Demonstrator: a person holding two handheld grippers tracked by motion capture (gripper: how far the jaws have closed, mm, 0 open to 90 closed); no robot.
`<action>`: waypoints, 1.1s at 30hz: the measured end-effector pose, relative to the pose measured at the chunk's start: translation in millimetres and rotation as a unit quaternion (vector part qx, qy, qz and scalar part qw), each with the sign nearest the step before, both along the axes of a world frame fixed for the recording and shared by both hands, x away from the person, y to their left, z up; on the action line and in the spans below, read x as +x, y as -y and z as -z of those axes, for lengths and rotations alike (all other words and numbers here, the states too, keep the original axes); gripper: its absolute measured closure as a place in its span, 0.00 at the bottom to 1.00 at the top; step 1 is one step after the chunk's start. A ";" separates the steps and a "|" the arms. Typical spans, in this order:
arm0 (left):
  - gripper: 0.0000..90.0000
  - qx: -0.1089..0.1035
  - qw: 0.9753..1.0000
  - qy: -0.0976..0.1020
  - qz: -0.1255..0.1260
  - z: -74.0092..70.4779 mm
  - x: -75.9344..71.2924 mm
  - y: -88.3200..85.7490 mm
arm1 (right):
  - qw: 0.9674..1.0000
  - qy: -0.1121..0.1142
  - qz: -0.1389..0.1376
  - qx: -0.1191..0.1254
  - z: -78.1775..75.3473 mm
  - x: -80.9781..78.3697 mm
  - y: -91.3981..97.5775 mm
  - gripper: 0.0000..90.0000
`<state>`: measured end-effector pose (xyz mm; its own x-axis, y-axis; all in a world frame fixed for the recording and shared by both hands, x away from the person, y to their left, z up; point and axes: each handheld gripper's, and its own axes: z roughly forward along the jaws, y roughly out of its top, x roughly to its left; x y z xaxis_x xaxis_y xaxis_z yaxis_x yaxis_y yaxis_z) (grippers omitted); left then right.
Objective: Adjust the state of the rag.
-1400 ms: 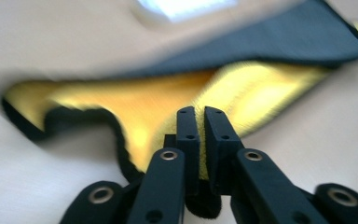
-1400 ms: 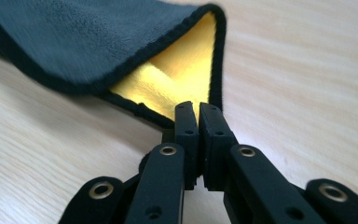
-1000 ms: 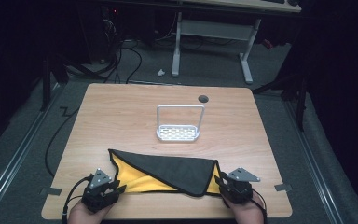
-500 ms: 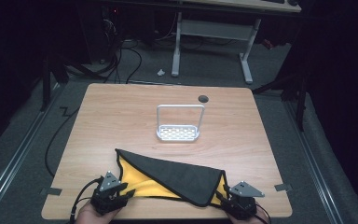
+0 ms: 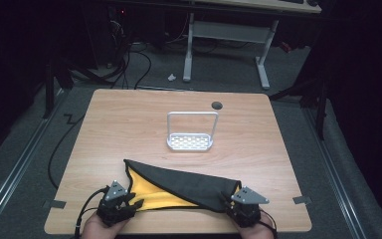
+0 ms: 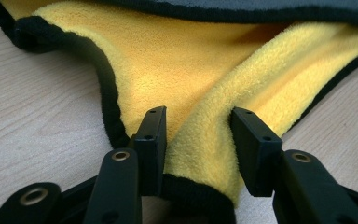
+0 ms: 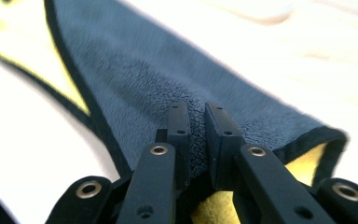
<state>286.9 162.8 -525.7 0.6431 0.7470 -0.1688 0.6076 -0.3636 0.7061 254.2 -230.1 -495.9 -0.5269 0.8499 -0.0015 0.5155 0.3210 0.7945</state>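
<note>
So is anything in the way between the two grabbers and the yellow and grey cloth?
Nothing visible. The right gripper has just been closing and pinches the cloth at its grey corner. The left gripper has a yellow fold between its jaws, with gaps beside it.

Cloth (image 5: 189,180): dark grey on the upper face, bright yellow on the inner face, black piping along the edges. My jaws: matte black, with brass-coloured rivets at the pivots. Tabletop (image 5: 129,119): pale wood grain, one dark round hole near the far edge. Rack (image 5: 190,141): white, with a perforated base.
</note>
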 end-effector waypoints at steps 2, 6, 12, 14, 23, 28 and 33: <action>0.64 0.003 1.000 0.001 0.001 -0.1 -0.3 0.5 | 1.000 -0.003 0.009 0.016 -5.9 11.6 4.9 0.91; 0.65 0.006 1.000 0.003 0.001 -0.2 -0.1 0.5 | 0.998 -0.007 0.038 0.041 -12.9 30.0 17.7 0.94; 0.62 0.006 1.000 0.003 0.001 -0.3 0.1 0.3 | 0.998 0.004 0.062 -0.001 -13.5 46.8 24.6 0.95; 0.61 0.009 1.000 0.005 0.002 -0.5 -0.5 1.5 | 0.997 -0.009 0.078 -0.017 -6.9 77.7 25.0 0.95; 0.61 0.022 1.000 0.014 -0.005 -0.9 -0.3 -0.5 | 0.989 -0.026 0.142 -0.040 -2.2 135.8 44.8 0.87; 0.60 0.013 0.999 0.032 0.002 -9.7 -4.4 5.4 | 0.988 -0.006 0.149 -0.035 -11.3 117.4 53.8 0.79; 0.61 -0.002 0.999 0.039 0.031 -13.9 -4.0 25.1 | 0.994 0.006 0.109 -0.014 -14.9 76.9 47.3 0.77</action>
